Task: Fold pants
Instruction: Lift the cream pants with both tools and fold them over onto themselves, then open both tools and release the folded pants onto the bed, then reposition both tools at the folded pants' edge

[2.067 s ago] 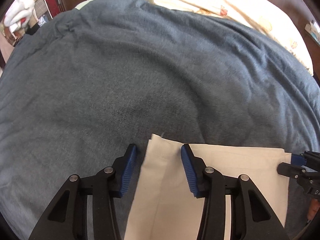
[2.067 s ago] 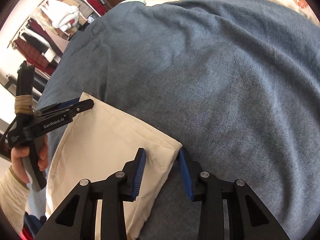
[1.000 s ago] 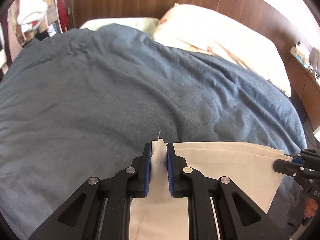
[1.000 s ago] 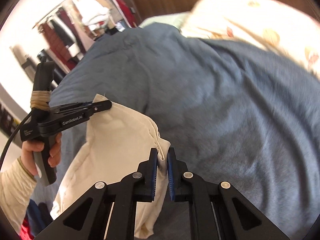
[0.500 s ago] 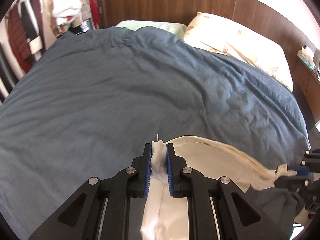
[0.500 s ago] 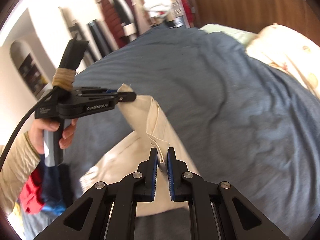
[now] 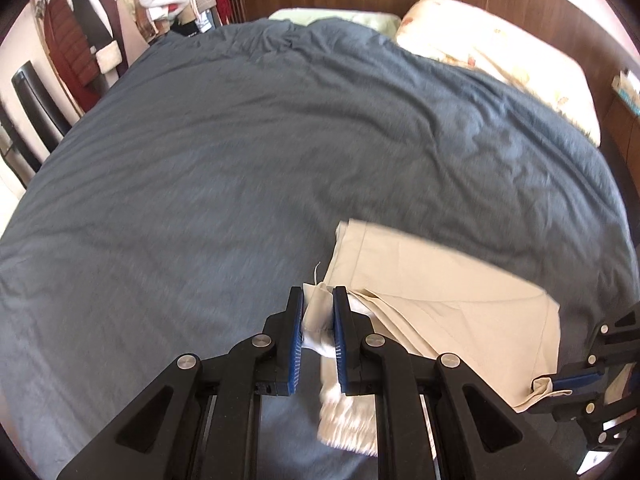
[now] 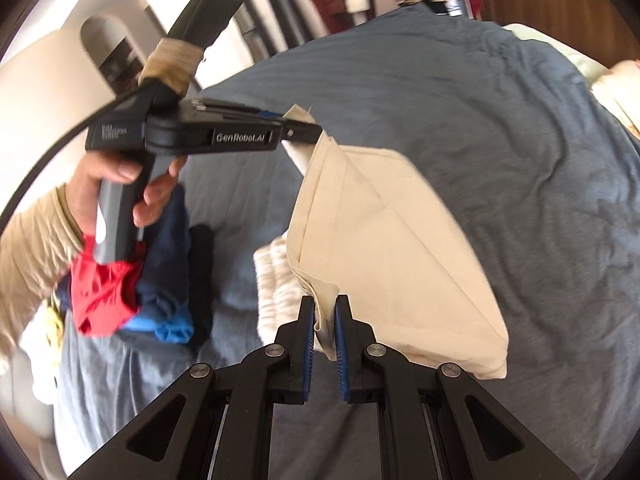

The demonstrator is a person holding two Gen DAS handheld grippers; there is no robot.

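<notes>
Pants [image 7: 448, 304] flat on bed two seconds back; now both near corners lifted off blue duvet [image 7: 224, 168], carried over toward far end. Left gripper [image 7: 317, 320] clamped on one corner, right gripper [image 8: 323, 322] clamped on other. Cloth hangs between them near bed's near edge, far end on duvet. Fold midway by my reckoning: lifted edge not yet laid down. Long axis hard to tell, seemingly toward headboard. Clothes pile [image 8: 132, 280] beside.

beige pants [image 7: 440, 296]; slate-blue bedspread [image 7: 240, 160]; cream floral pillow [image 7: 500, 52]; red, blue clothes pile [image 8: 132, 292].
</notes>
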